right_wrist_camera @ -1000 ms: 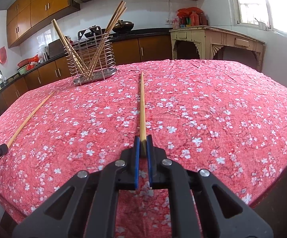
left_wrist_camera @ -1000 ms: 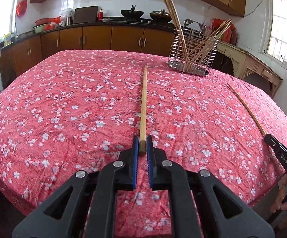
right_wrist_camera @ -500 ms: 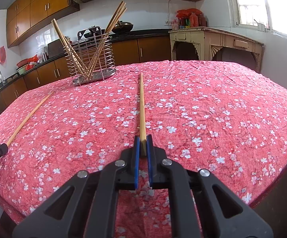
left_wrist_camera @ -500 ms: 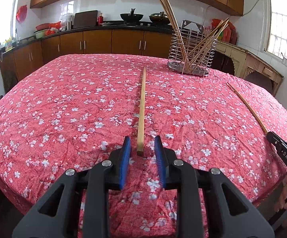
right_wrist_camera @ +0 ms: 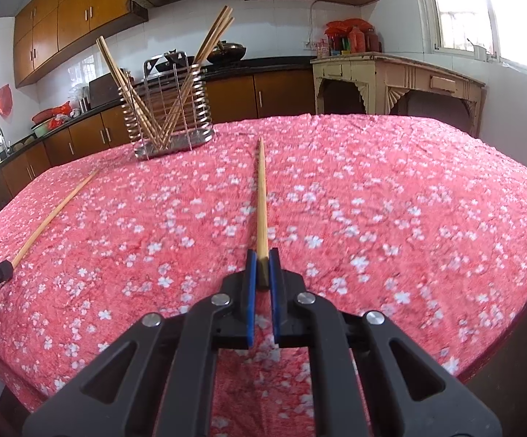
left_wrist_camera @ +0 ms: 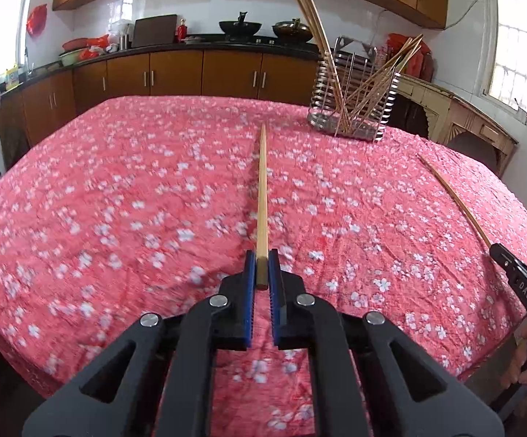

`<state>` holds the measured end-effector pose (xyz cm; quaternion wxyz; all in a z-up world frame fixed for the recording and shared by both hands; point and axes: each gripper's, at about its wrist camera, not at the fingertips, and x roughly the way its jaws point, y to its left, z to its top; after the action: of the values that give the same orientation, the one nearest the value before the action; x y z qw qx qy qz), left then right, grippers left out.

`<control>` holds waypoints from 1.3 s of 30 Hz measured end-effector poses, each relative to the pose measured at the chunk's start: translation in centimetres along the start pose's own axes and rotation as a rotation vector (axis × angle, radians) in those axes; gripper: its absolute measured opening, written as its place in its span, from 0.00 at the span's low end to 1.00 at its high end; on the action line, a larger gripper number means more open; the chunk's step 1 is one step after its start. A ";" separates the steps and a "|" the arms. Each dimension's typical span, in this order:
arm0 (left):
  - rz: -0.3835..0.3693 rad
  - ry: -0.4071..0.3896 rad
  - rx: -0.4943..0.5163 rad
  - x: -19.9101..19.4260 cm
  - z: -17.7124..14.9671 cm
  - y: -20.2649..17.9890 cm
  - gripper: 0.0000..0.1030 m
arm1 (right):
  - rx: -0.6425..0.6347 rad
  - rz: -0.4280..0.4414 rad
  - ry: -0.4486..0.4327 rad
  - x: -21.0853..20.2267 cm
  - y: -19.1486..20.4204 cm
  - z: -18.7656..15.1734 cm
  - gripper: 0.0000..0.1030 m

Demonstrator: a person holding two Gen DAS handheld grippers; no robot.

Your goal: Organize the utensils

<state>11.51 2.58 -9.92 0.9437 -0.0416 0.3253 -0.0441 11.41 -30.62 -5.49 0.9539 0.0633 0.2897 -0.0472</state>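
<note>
Two long thin wooden chopsticks are being held, one in each claw. The left claw [left_wrist_camera: 262, 271] pinches the near end of one chopstick [left_wrist_camera: 262, 196] between its blue pads. The right claw [right_wrist_camera: 262, 269] pinches the other chopstick [right_wrist_camera: 261, 200] the same way. Both sticks point far across the red flowered worktop [left_wrist_camera: 117, 200], low over the cloth.

Each stick is held only at its very end, so it could tip, swing or slip out when lifted. A long tip might also bump the rim of the silver wire chopstick basket [right_wrist_camera: 170, 116] and miss.

That basket stands at the far side and already holds many leaning chopsticks, which crowd the opening. Nothing else lies between.
</note>
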 end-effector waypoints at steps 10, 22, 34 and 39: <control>-0.001 -0.186 0.082 -5.2 6.4 1.1 0.07 | -0.005 0.015 -0.166 -4.2 -0.4 6.5 0.08; -0.005 -0.341 0.043 -7.4 15.6 2.4 0.07 | -0.004 0.044 -0.335 -6.8 -0.1 16.9 0.08; -0.007 -0.367 0.049 -6.8 19.4 2.2 0.07 | -0.022 0.078 -0.361 -6.3 1.1 21.8 0.08; -0.033 -0.373 0.053 -7.0 20.1 1.8 0.07 | -0.017 0.100 -0.349 -5.5 1.7 22.5 0.08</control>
<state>18.57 6.17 9.94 0.9875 -0.0293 0.1427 -0.0598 19.39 -32.03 16.30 0.9913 0.0603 0.1164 -0.0074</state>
